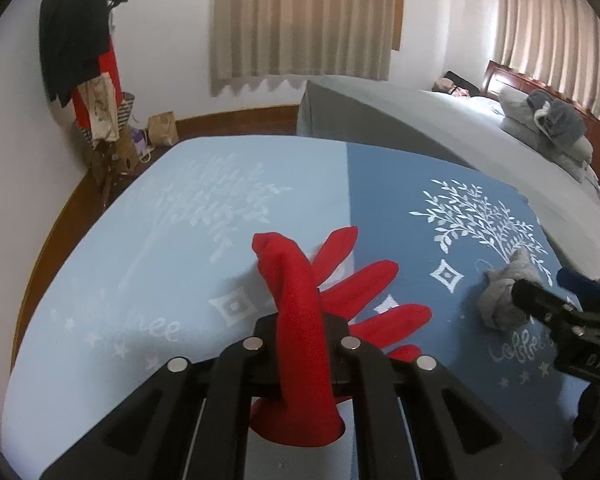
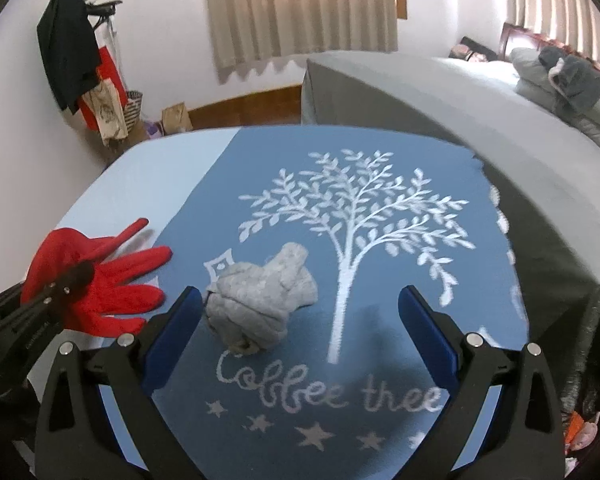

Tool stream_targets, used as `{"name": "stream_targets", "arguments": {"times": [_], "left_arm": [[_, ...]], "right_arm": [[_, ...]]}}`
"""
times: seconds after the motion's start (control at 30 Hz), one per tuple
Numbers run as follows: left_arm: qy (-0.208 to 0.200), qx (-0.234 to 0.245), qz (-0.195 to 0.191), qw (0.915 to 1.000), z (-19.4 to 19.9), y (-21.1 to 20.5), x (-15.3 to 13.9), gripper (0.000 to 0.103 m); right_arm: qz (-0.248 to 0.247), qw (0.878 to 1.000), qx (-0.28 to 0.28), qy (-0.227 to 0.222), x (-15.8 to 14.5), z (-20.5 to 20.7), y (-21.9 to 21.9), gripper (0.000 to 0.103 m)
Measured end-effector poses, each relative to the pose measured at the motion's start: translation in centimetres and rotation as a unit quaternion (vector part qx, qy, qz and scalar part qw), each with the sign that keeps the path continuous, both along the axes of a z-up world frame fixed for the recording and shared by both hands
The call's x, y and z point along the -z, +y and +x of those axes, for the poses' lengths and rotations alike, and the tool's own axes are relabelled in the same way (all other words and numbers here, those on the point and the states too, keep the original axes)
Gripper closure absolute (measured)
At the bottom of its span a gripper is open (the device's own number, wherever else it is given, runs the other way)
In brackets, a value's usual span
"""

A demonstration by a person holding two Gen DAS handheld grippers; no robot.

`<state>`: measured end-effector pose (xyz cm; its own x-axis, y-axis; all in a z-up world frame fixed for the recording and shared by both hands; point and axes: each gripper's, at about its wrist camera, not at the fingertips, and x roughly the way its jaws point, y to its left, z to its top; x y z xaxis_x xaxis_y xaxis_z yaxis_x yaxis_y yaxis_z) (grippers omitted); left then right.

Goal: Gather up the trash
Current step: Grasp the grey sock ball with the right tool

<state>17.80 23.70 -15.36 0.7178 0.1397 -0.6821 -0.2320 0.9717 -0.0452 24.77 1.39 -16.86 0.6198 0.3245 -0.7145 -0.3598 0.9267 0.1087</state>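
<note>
Jaws of your left gripper (image 1: 302,344) pinch the red glove (image 1: 300,320). Your right gripper (image 2: 300,312) gapes wide around the grey sock bundle (image 2: 260,300), mid-table, touching nothing

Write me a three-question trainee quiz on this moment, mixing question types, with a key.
1. True or false: the left gripper is shut on the red glove.
2. What lies ahead of the right gripper? A) a paper cup B) a balled-up grey cloth C) a bottle
3. Fill in: the grey cloth rests on the ____ half of the blue tablecloth.

Key: 1 true; 2 B; 3 darker.
</note>
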Motion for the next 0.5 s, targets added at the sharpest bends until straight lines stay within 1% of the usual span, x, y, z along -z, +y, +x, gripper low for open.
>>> {"name": "stream_targets", "arguments": {"times": [0.07,0.1,0.13,0.23,0.27,0.33,0.4,0.5], "left_arm": [[-0.001,-0.001,-0.002,1.0000,0.0,0.2,0.0,0.095],[-0.001,-0.002,-0.002,1.0000,-0.1,0.2,0.0,0.095],[-0.001,-0.002,-0.002,1.0000,0.0,0.3,0.0,0.095],[0.000,-0.002,-0.004,1.0000,0.0,0.4,-0.1,0.095],[0.000,-0.002,-0.004,1.0000,-0.1,0.4,-0.1,0.095],[-0.001,-0.001,-0.003,1.0000,-0.1,0.5,-0.1,0.095],[-0.002,-0.001,-0.002,1.0000,-0.1,0.5,-0.2,0.095],[-0.005,-0.001,-0.003,1.0000,-0.3,0.4,-0.4,0.095]], "right_arm": [[0.003,1.000,-0.004,0.008,0.3,0.2,0.3,0.009],[0.004,1.000,-0.010,0.016,0.5,0.4,0.6,0.013],[0.004,1.000,-0.016,0.021,0.6,0.6,0.8,0.024],[0.005,0.998,-0.045,0.038,1.0,0.7,1.7,0.041],[0.006,0.998,-0.051,0.038,1.0,0.6,2.0,0.045],[0.011,0.997,-0.067,0.041,0.8,0.3,2.3,0.059],[0.013,0.996,-0.076,0.041,0.5,0.0,2.5,0.063],[0.017,0.996,-0.079,0.035,0.0,-0.5,2.4,0.064]]}}
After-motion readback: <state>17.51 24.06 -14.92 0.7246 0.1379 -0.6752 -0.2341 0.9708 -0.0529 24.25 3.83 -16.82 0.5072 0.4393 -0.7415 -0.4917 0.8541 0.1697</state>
